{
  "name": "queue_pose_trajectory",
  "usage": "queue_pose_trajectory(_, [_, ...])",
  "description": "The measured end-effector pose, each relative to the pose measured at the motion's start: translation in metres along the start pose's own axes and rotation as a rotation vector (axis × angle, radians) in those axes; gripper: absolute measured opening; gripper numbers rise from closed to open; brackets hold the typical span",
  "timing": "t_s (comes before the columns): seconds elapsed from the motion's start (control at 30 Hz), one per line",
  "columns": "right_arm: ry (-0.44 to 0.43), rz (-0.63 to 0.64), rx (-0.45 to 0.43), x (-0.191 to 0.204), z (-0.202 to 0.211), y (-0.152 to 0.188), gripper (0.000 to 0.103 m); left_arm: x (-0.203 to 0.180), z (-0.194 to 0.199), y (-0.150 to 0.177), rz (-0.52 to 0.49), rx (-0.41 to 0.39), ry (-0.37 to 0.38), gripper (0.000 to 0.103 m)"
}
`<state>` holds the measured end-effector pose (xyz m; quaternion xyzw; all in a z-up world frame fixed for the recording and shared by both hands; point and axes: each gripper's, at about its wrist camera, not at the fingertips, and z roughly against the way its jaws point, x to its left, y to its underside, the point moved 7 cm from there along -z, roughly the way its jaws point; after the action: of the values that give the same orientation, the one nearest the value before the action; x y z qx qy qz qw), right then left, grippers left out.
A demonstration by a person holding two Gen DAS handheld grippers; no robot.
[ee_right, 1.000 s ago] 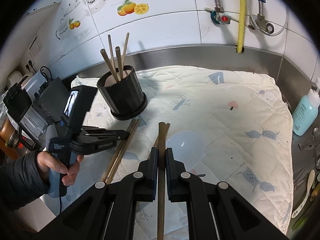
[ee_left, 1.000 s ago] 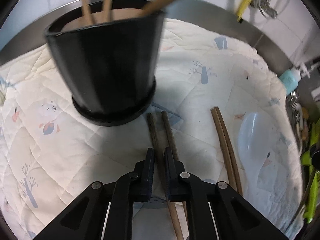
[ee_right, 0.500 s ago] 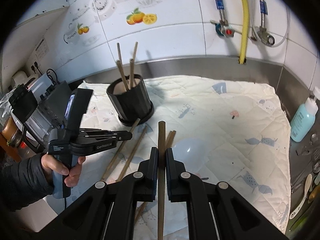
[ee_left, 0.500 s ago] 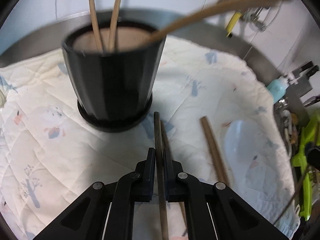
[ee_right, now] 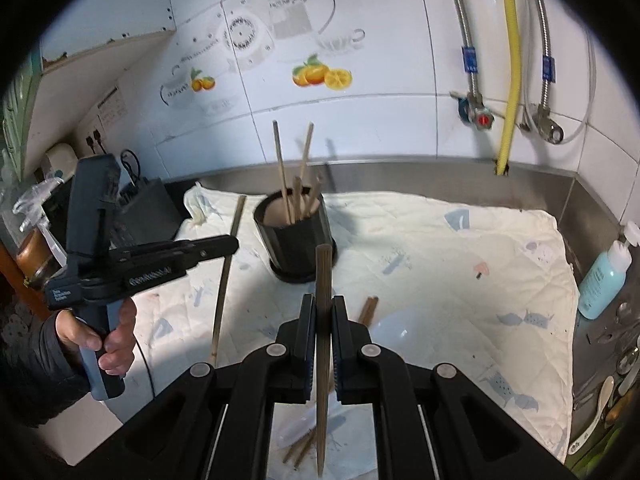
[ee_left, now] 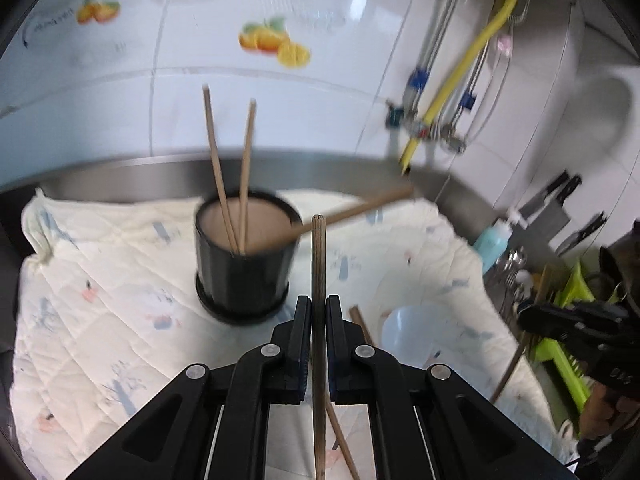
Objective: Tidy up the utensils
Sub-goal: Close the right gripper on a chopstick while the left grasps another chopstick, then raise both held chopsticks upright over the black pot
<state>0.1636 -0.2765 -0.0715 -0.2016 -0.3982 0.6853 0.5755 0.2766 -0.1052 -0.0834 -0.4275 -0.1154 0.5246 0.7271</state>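
Chopsticks, one clamped in each gripper.
Left gripper [ee_left: 319,316] held a dark chopstick [ee_left: 318,264] upright; right gripper [ee_right: 323,316] likewise pinched its chopstick [ee_right: 323,276]. Black holder [ee_left: 242,268] stood just ahead on the quilted cloth [ee_left: 100,300], with loose chopsticks [ee_right: 366,312] below.

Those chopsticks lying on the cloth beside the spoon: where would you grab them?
Probably from above, pinching across the chopsticks toward one end: they lie flat on the cloth, so only their long sides are free, and the spoon crowds one side.
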Motion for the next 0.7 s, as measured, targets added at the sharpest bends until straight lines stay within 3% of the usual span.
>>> queue_pose_trajectory(0.4, [-0.033, 0.003, -0.068, 0.014, 0.010, -0.038, 0.009, 0.016, 0.076, -0.105, 0.010, -0.243, -0.020, 0.006])
queue_pose_trajectory(0.7, [-0.032, 0.022, -0.126, 0.027, 0.018, -0.072, 0.009, 0.041, 0.059, -0.178, 0.005, -0.391, -0.038, 0.006])
